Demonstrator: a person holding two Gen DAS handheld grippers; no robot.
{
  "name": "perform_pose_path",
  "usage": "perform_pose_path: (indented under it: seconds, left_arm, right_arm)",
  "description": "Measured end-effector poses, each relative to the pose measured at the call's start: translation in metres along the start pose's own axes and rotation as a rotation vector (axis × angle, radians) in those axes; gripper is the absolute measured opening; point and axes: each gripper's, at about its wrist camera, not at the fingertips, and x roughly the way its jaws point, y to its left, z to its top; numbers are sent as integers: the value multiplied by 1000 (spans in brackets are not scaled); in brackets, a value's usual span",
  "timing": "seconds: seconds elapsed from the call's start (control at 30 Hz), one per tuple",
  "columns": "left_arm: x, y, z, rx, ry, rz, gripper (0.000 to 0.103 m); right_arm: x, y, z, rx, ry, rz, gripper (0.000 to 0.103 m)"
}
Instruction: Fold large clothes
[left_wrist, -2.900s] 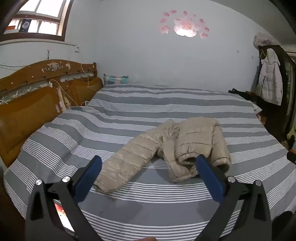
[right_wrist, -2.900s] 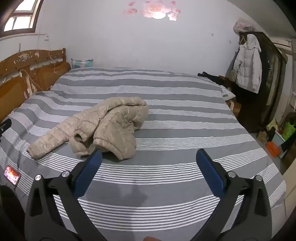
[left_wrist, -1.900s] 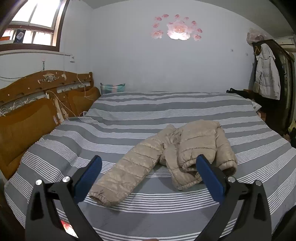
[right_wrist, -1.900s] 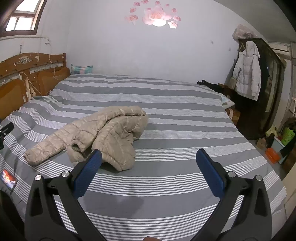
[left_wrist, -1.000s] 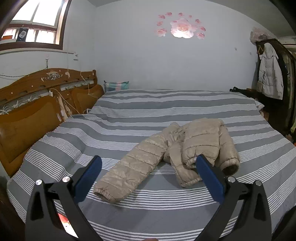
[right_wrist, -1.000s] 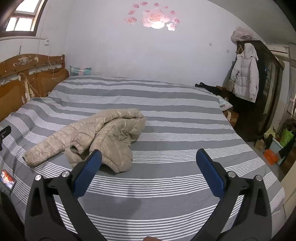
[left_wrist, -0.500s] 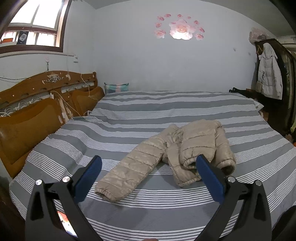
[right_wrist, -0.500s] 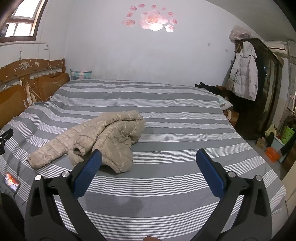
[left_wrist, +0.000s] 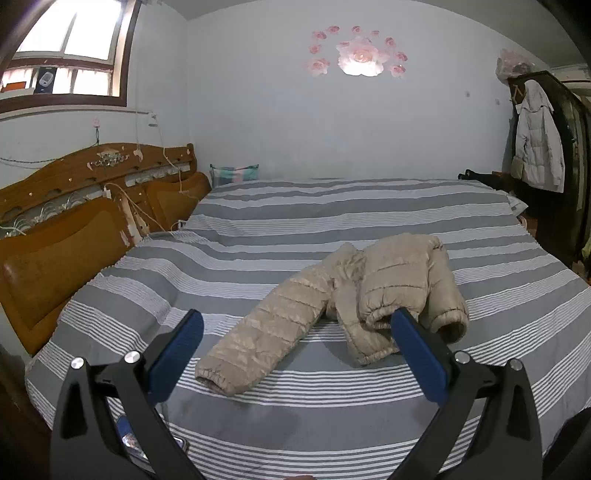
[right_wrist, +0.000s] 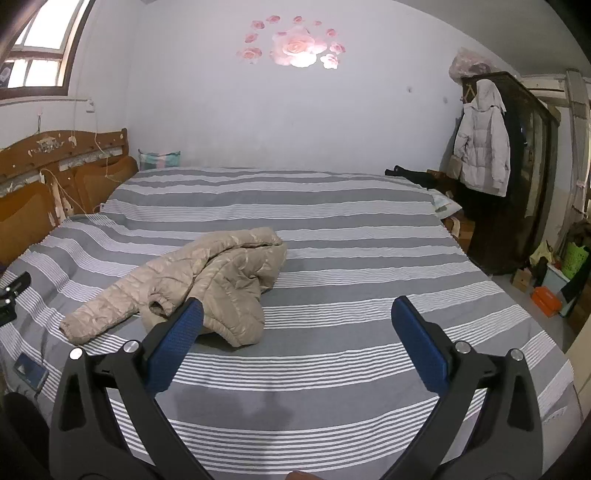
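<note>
A beige puffer jacket (left_wrist: 354, 295) lies crumpled on the grey striped bed (left_wrist: 332, 214), one sleeve stretched toward the near left. It also shows in the right wrist view (right_wrist: 214, 284), left of centre. My left gripper (left_wrist: 295, 332) is open and empty, held above the near edge of the bed in front of the jacket. My right gripper (right_wrist: 295, 321) is open and empty, to the right of the jacket; its left finger overlaps the jacket's hem in the view, apart from it.
A wooden headboard (left_wrist: 74, 221) stands at the left. A phone (right_wrist: 31, 374) lies on the bed's near left corner. A dark wardrobe (right_wrist: 517, 177) with a white coat (right_wrist: 480, 144) hanging on it stands at the right. Boxes and a green basket (right_wrist: 572, 260) sit on the floor.
Both grippers have drifted slightly, so the views shifted a little. The jacket has not moved and both grippers stay open.
</note>
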Motion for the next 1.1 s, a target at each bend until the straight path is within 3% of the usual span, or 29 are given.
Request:
perform_pose_path:
  seconds: [0.6, 1.1]
  left_arm:
    - [-7, -1, -2, -16, -15, -14, 101]
    - [6, 2, -1, -21, -13, -6, 101]
  right_arm:
    - [-12, 22, 10, -29, -18, 12, 100]
    - [3, 22, 17, -33, 6, 6, 100]
